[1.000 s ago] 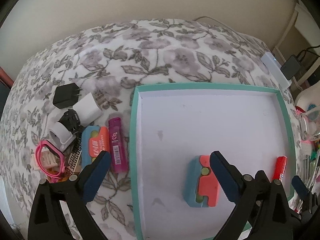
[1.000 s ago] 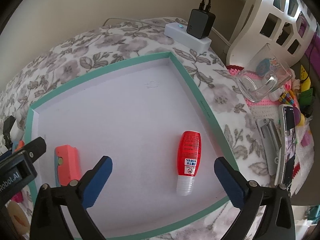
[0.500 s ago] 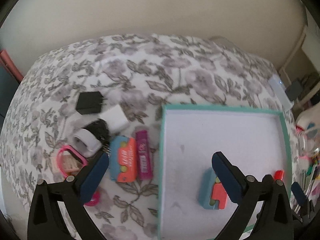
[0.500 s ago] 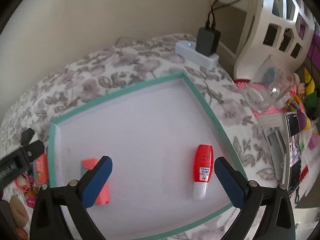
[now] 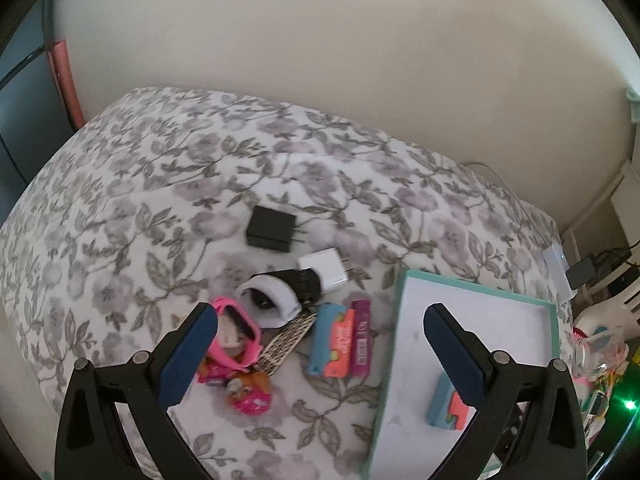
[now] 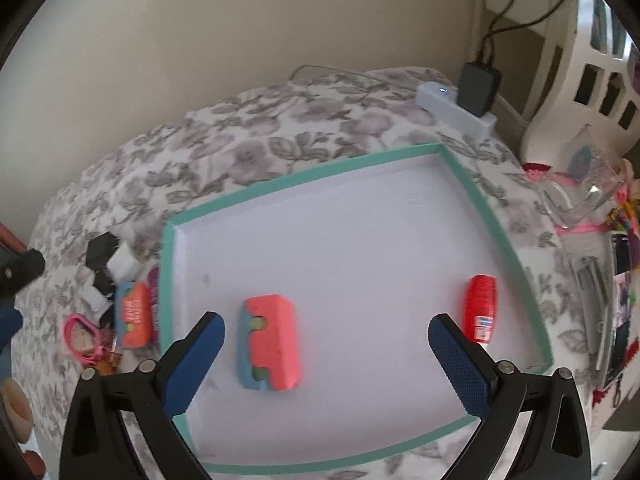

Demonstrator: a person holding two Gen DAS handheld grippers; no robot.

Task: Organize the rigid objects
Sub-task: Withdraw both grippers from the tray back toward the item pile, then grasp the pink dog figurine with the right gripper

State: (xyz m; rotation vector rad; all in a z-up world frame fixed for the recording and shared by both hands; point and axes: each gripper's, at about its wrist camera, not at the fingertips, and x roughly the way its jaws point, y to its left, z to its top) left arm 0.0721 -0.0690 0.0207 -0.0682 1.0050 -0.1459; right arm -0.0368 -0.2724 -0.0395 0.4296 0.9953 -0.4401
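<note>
The rigid objects lie in two groups on a floral bedspread [image 5: 168, 184]: some inside a shallow teal-rimmed tray [image 6: 304, 178] with a white floor, the rest in a cluster on the fabric just outside the tray's left edge.

Inside the tray, a blue-and-coral block [image 6: 270, 342] sits near the front-left corner, and a red bottle [image 6: 480, 306] with a label lies close to the right edge. The two are well apart.

Outside, a second blue-and-coral block [image 5: 332, 340] and a magenta tube [image 5: 361, 338] lie side by side, the tube nearest the tray rim. Farther from the tray sit a patterned strip [image 5: 286, 342], a pink band [image 5: 236, 332], a white-and-black roll [image 5: 276, 300], a white charger [image 5: 325, 271] and, at the far end of the cluster, a black charger [image 5: 271, 229]. Small pink and orange toys [image 5: 244, 390] lie at the near end (too blurred to name further).

The left gripper [image 5: 320, 354] hangs above the cluster, its jaws spread wide with nothing between them. The right gripper [image 6: 328, 360] hangs over the tray's front edge, jaws likewise spread wide and holding nothing.

Beyond the tray's far-right corner a white power strip [image 6: 452, 110] carries a black adapter [image 6: 478, 88].
</note>
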